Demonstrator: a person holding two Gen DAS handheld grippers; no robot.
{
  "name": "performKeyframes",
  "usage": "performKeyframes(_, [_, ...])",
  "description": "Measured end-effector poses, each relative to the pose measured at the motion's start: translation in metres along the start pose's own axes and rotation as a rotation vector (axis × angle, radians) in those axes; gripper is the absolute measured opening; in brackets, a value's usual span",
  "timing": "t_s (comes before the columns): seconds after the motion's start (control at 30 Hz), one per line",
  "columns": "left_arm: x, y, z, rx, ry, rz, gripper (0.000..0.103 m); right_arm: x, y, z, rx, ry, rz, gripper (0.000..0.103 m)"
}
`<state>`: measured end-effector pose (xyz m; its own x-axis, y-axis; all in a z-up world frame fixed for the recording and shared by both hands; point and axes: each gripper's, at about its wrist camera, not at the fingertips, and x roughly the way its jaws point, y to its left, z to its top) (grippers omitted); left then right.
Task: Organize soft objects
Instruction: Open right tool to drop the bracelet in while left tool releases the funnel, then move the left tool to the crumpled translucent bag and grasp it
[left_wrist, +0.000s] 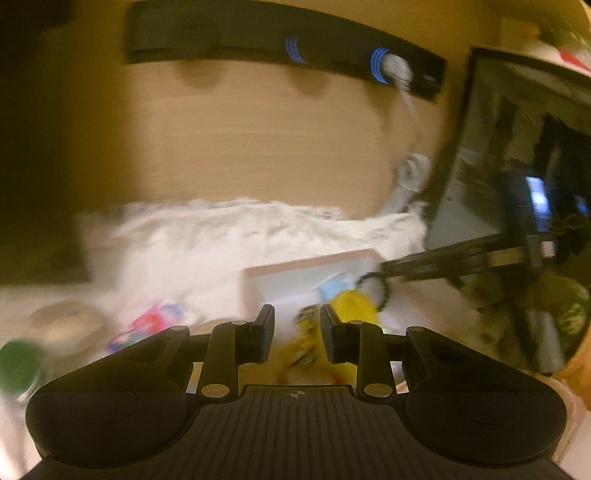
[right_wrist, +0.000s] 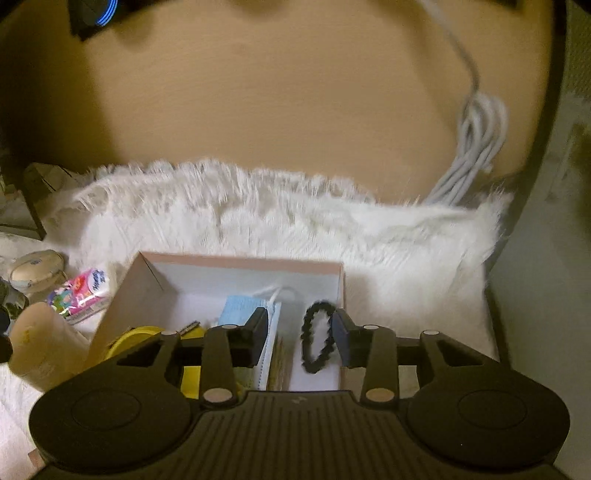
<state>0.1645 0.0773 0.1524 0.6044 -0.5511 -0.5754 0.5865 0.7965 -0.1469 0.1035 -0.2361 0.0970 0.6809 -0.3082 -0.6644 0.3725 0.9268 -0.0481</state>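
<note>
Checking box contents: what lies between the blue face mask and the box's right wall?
A black scrunchie lies on the box floor there, seen in the right wrist view.

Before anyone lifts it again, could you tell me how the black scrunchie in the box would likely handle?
The black scrunchie looks soft and crinkled, so it would probably sag floppily from a pinch. It seems light, and lying flat in the box, it is unlikely to roll.

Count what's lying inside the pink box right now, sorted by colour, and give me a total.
Black: 1, the hair tie
Blue: 1, the face mask
Yellow: 1, the yellow item, partly hidden by the right gripper
Total: 3 visible in the box
</note>
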Motion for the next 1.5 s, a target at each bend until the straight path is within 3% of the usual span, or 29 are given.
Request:
performKeyframes(0.13, [-0.021,0.037,-0.016,-0.107,-0.002,0.08,0.03,-0.031,0.009,-0.004,-0.027,-0.09,-0.004,0.051])
performKeyframes(0.27, [-0.037,0.074,-0.036,-0.231,0.004,0.165,0.03,-0.058,0.028,-0.014,-0.077,-0.155,0.003,0.057])
performKeyframes(0.43, [-0.056,0.102,-0.058,-0.348,-0.001,0.214,0.03,-0.077,0.057,-0.029,-0.139,-0.167,0.055,0.058])
performKeyframes(0.57, [-0.069,0.107,-0.07,-0.367,-0.006,0.223,0.03,-0.084,0.074,-0.045,-0.156,-0.133,0.13,0.058])
performKeyframes(0.73, [-0.062,0.094,-0.082,-0.346,0.048,0.132,0.03,-0.085,0.103,-0.073,-0.244,-0.084,0.198,0.058])
performKeyframes(0.83, [-0.048,0.069,-0.083,-0.267,0.099,0.021,0.03,-0.082,0.12,-0.091,-0.302,-0.044,0.228,0.058])
performKeyframes(0.97, [-0.022,0.035,-0.083,-0.189,0.165,-0.052,0.03,-0.08,0.124,-0.105,-0.309,-0.011,0.227,0.058])
performKeyframes(1.2, [0.022,0.01,-0.094,-0.101,0.3,0.022,0.035,-0.078,0.104,-0.116,-0.276,0.026,0.177,0.058])
performKeyframes(1.3, [0.03,0.011,-0.099,-0.088,0.331,0.031,0.042,-0.076,0.094,-0.122,-0.253,0.047,0.159,0.058])
performKeyframes(1.5, [0.042,0.008,-0.094,-0.064,0.333,0.021,0.044,-0.071,0.081,-0.134,-0.206,0.085,0.139,0.058])
